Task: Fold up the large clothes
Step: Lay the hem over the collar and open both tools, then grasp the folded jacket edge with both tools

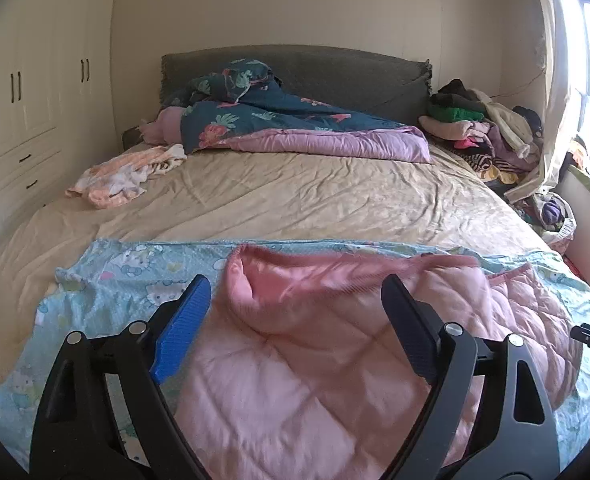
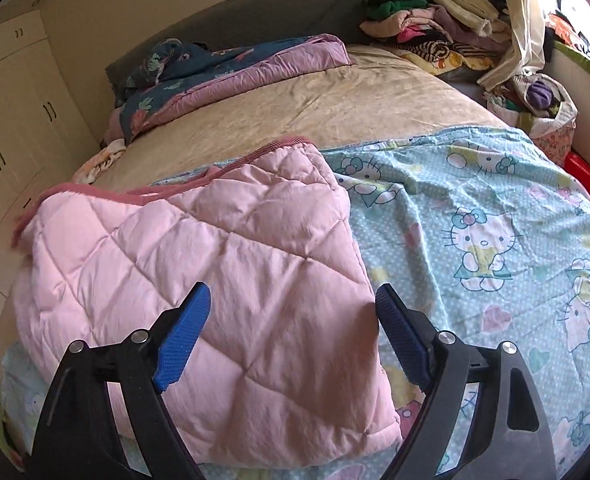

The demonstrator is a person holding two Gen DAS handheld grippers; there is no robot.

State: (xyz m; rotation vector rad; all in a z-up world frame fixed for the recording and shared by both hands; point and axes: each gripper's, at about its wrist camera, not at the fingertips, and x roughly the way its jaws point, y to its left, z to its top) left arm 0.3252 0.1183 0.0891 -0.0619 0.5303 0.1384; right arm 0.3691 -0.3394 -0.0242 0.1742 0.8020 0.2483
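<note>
**Kid:** Pink quilted garment (image 2: pixel 215 280), that's the thing to fold, right? Where is it?

**Onlooker:** It lies at the near end of the big bed (image 1: pixel 295 200), on top of a light blue cat-print sheet (image 2: pixel 475 240). It looks folded over on itself. Its darker pink ribbed edge (image 2: pixel 279 145) points toward the far end of the bed.

**Kid:** What else is on the bed?

**Onlooker:** Far back, by the grey headboard (image 1: pixel 335 68), there is a bunched-up dark blue flowery blanket (image 1: pixel 263 108) with a purple underside. A big heap of clothes (image 1: pixel 483 128) sits in the far right corner. On the left lies a small crumpled peach and white cloth (image 1: pixel 127 176). White wardrobes (image 1: pixel 35 92) stand along the left wall.

**Kid:** And the grabbers?

**Onlooker:** The left gripper (image 1: pixel 295 300) hangs over the pink thing with its jaws spread wide. Nothing is pinched in it. The right gripper (image 2: pixel 293 308) is wide apart too, above the right edge of the pink thing, and it grips nothing.

**Kid:** Is it a coat?

**Onlooker:** Maybe a padded coat, but the left view is blurry there, so I can't say for sure.
</note>
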